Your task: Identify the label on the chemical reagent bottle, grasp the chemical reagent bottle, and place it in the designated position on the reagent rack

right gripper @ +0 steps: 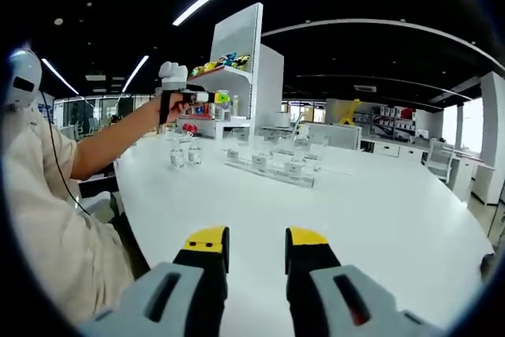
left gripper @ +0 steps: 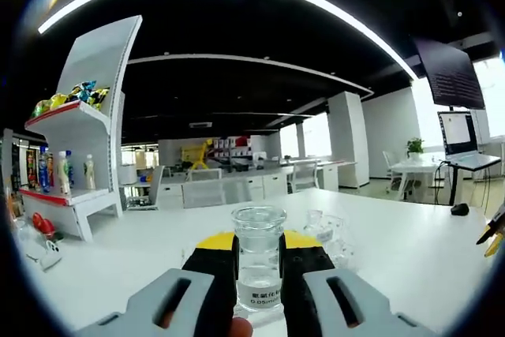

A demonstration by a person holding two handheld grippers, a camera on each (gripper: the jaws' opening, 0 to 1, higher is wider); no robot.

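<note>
Already the left gripper point(left gripper: 259, 262) has its jaws clamped on the chemical reagent bottle point(left gripper: 258, 256), a small clear glass bottle held upright with its long axis vertical, open mouth at the top and a little clear liquid in the bottom; a white label with dark characters sits low on its side, too small to read with any confidence. In the right gripper view that same left gripper point(right gripper: 175, 84) shows lifted well above the far left part of the white table point(right gripper: 379, 219), at the end of the person's outstretched arm point(right gripper: 110, 144) — so the bottle is in the air, not resting on anything. The reagent rack point(right gripper: 272, 167), a clear low tray, lies across the middle of the table toward its far edge and holds several small labelled bottles upright; two more bottles point(right gripper: 185, 155) stand loose just off its left end, nearer the raised gripper. The rack therefore lies forward of and below the held bottle, and the left hand is plainly the nearer one; the coming move looks like a lowering with the bottle kept upright into a free slot, though which slot is free I cannot tell. The right gripper point(right gripper: 256, 254) hangs over the near edge of the table, jaws apart and holding nothing. A white shelf unit point(right gripper: 237, 76) with coloured packets stands beyond the far left corner.
</note>
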